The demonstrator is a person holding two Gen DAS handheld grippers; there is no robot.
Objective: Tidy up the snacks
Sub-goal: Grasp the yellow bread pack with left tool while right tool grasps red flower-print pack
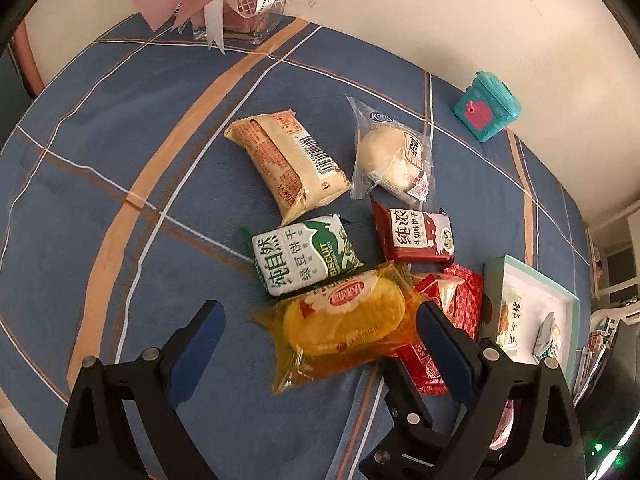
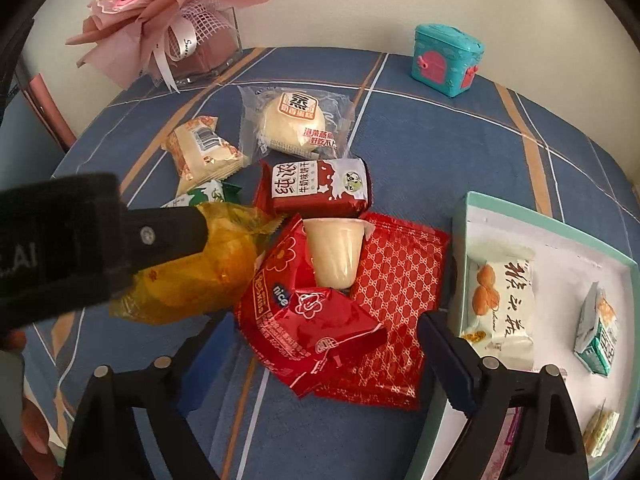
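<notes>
Only the right wrist shows the pudding cup.

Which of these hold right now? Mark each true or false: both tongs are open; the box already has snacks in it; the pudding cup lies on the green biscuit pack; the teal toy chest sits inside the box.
1. Both tongs are open. True: left tongs straddle the yellow packet, right tongs the red packet.
2. The box holds snacks. True: an almond pack lies inside.
3. The pudding cup lies on the green biscuit pack. False: on red wrappers.
4. The teal toy chest is boxed. False: on the cloth.
</notes>
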